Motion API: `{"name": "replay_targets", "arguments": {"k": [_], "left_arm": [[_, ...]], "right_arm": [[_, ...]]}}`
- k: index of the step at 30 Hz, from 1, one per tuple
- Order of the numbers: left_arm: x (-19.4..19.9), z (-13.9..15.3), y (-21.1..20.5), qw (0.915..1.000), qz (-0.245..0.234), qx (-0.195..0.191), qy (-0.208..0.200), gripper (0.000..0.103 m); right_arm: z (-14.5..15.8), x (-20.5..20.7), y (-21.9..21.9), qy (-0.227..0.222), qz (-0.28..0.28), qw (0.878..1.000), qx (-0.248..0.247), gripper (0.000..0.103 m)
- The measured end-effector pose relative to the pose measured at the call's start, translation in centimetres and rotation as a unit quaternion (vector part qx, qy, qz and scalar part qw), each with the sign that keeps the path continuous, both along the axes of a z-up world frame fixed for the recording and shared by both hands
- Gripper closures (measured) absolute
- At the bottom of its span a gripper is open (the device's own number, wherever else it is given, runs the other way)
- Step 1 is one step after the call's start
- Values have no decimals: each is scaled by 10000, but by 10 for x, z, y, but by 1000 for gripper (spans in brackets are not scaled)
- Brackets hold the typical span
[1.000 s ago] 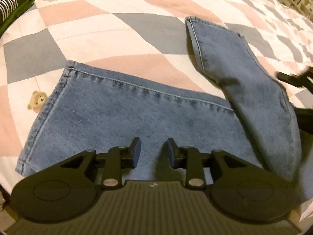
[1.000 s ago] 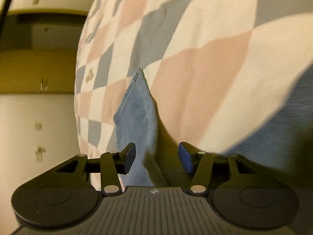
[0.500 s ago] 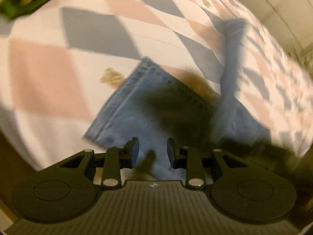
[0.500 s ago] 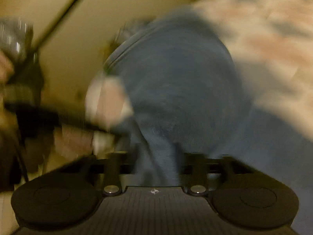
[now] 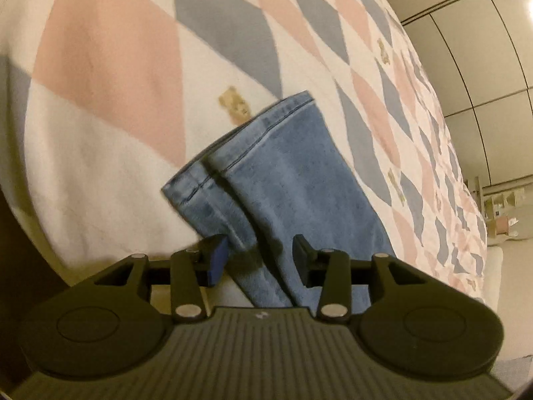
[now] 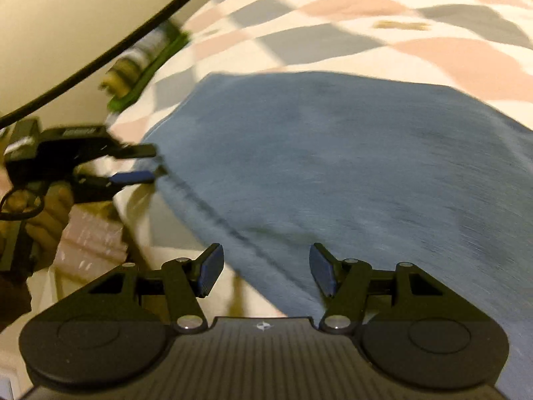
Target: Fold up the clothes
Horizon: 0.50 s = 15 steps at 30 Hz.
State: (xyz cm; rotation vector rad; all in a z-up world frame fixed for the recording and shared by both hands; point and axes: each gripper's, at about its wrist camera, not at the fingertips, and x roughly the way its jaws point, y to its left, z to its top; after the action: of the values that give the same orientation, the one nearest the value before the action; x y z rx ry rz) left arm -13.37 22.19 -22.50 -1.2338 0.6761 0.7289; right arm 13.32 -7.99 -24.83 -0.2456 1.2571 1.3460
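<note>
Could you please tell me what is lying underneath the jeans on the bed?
The jeans lie on a quilt checked in pink, grey and white, with a small bear print partly tucked behind a hem. Anything directly beneath the denim is covered and cannot be seen.

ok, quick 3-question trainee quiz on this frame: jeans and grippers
1. True or false: the two leg hems of the jeans lie stacked on the quilt.
2. The left gripper is: A) open around denim B) shut on denim C) out of view.
3. Fill in: the right gripper hovers open over the ____.

Key: 1 true; 2 A; 3 jeans
</note>
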Motion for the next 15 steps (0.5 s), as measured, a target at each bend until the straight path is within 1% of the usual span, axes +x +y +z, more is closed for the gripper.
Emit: {"name": "replay_targets", "arguments": {"k": [2, 3, 5, 6, 7, 8, 9, 10, 11, 12, 14, 15], "left_arm": [[3, 7, -1, 9999, -113, 73, -16, 67], [4, 11, -2, 9998, -172, 106, -25, 68], [5, 20, -4, 9994, -280, 226, 20, 68], [6, 23, -3, 9991, -304, 296, 47, 69], [6, 25, -1, 9988, -302, 369, 68, 69], [6, 24, 1, 9990, -254, 369, 94, 69], [6, 19, 5, 9994, -161, 294, 127, 69], [6, 14, 9, 9996, -68, 219, 160, 69], [5, 9, 13, 9997, 26, 145, 192, 69], [5, 4, 17, 9997, 119, 70, 225, 70], [5, -5, 25, 9991, 306, -80, 290, 70], [5, -9, 28, 9987, 386, -126, 298, 72]], "right_arm": [[6, 5, -12, -149, -216, 9997, -4, 43], [8, 6, -17, -294, -279, 9992, -17, 43], [12, 3, -22, -776, -273, 9966, -104, 44], [11, -3, -21, -1143, -115, 9933, -162, 50], [9, -12, -22, -1580, 163, 9872, -169, 56], [7, -21, -23, -2013, 441, 9784, -175, 57], [5, -30, -24, -2440, 717, 9669, -181, 58], [3, -39, -26, -2861, 992, 9529, -187, 58], [1, -47, -26, -3172, 1206, 9405, -179, 59], [-2, -51, -27, -3320, 1327, 9338, -151, 61], [-7, -60, -27, -3612, 1567, 9192, -95, 61], [-9, -65, -27, -3756, 1686, 9113, -67, 62]]}}
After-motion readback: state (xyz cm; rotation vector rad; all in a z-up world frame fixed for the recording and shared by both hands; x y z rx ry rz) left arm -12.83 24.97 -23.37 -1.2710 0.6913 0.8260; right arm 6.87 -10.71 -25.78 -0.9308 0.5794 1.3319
